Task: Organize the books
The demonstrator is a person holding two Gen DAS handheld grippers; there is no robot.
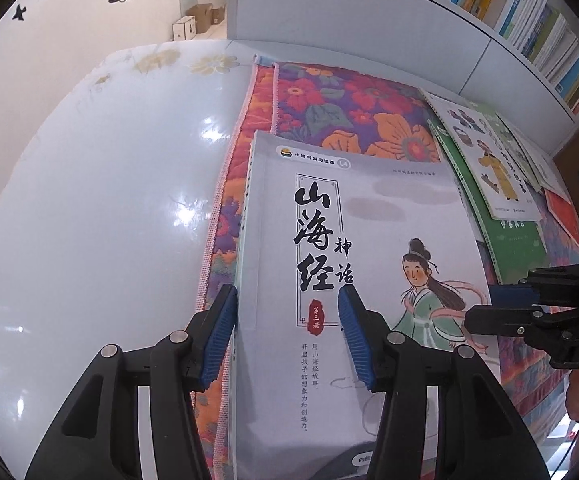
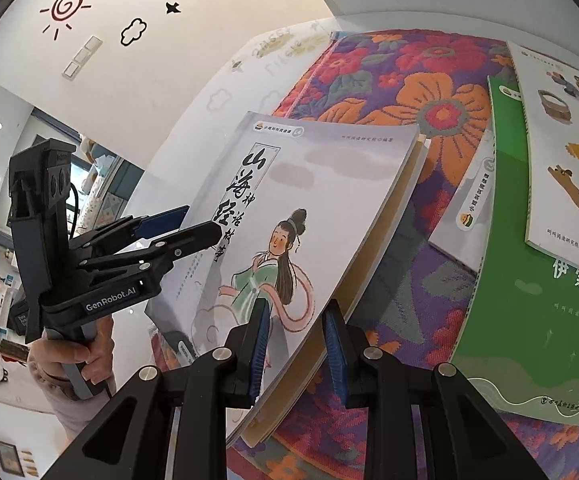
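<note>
Your two tools straddle one grey book on the floral cloth: left tool (image 1: 287,330) spread over its spine edge, right tool (image 2: 297,350) pinching the grey book (image 2: 289,216) at its open edge; three more books (image 2: 529,280) lie beyond.

Pale grey book (image 1: 369,240) with black calligraphy, a red seal and a green-robed figure; beneath it, a cloth (image 1: 329,100) patterned with orange and red flowers on purple. Glossy white worktop (image 1: 109,200); green book (image 2: 529,320) under a white-covered one (image 2: 569,140); blue gripper pads (image 1: 221,336).
</note>
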